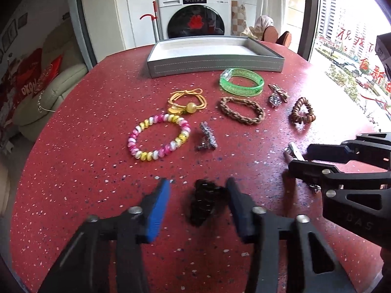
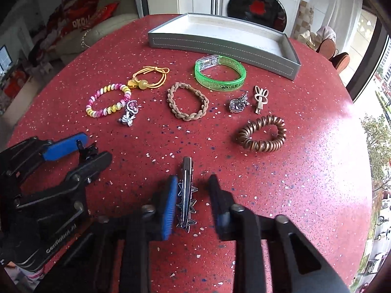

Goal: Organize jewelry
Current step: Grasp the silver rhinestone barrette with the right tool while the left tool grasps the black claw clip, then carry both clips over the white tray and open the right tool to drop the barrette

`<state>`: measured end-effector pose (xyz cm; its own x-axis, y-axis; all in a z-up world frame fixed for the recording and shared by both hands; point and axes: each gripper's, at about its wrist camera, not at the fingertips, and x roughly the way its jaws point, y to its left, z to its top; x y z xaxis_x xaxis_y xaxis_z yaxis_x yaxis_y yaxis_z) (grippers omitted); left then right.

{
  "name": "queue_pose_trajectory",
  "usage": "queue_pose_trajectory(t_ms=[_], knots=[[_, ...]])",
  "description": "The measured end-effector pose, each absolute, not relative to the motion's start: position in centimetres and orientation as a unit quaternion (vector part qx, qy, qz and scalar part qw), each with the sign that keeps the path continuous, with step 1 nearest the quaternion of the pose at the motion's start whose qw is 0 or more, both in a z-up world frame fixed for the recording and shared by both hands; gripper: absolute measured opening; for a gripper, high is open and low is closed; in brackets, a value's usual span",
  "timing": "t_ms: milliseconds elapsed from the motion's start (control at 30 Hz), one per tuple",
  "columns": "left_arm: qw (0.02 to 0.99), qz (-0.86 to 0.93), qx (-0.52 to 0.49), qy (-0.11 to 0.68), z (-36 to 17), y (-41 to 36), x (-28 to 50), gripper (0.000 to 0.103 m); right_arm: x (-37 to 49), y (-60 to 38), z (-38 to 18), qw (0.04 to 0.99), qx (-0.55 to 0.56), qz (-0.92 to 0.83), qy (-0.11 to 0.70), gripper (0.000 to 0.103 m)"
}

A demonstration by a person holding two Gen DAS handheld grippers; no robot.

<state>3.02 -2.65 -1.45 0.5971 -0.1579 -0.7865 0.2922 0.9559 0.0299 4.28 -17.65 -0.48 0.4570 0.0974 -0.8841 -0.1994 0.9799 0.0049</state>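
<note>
Black hair claw [image 1: 204,201] between the left hand-held gripper's [image 1: 198,185] spread fingers

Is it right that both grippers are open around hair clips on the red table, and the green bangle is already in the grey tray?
Not quite. The green bangle lies on the red table in front of the grey tray, as the right wrist view shows. The left gripper and right gripper are open around clips.

Both tongs [image 1: 198,183] [image 2: 193,183] parted, low.

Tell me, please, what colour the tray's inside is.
White, inside grey walls; the tray shows best in the right wrist view.
</note>
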Motion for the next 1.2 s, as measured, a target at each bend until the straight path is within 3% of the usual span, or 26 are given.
queue_pose_trajectory(t_ms=[33, 467, 1200], knots=[[0.889, -0.130, 0.077, 0.432, -1.4, -2.8, 3.1, 0.045, 4.3, -17.7, -0.4, 0.852, -0.048, 0.089, 0.514, 0.019], [0.886, -0.145, 0.015, 0.441, 0.2, -0.9, 3.6, 0.045, 5.8, -23.0, 1.4, 0.849, 0.072, 0.124, 0.509, 0.014], [0.885, -0.138, 0.003, 0.445, 0.8, -0.8, 4.4, 0.043, 5.5, -25.0, 2.9, 0.855, 0.117, 0.128, 0.489, 0.010]])
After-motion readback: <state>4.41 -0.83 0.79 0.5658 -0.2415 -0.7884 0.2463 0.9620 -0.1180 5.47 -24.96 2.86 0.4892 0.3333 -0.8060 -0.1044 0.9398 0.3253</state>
